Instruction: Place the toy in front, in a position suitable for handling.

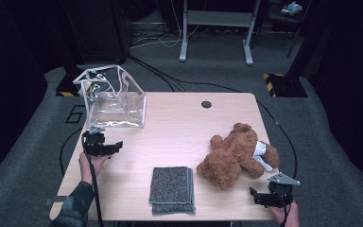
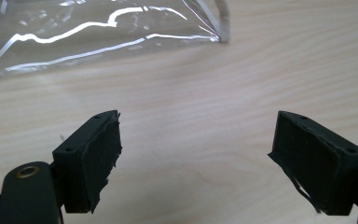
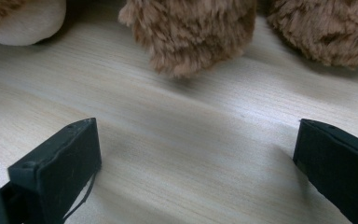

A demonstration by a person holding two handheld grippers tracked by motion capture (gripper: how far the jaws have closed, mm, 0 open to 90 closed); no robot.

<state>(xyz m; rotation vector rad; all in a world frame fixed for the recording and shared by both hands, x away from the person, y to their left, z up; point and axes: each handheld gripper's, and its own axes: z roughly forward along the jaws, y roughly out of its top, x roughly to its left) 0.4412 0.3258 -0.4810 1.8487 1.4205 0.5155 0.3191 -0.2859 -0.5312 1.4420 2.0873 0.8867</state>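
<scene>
The left gripper [image 1: 116, 145] sits at nine o'clock on the table [image 1: 179, 137], jaws spread and empty, just below the clear bag [image 1: 113, 99] at ten o'clock. The right gripper [image 1: 256, 196], at five o'clock, is also spread, beside the teddy bear [image 1: 234, 156].

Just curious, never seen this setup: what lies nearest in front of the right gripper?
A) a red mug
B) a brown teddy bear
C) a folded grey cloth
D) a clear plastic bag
B: the brown teddy bear lies just beyond the open right gripper, its fur in that gripper's view.
</scene>
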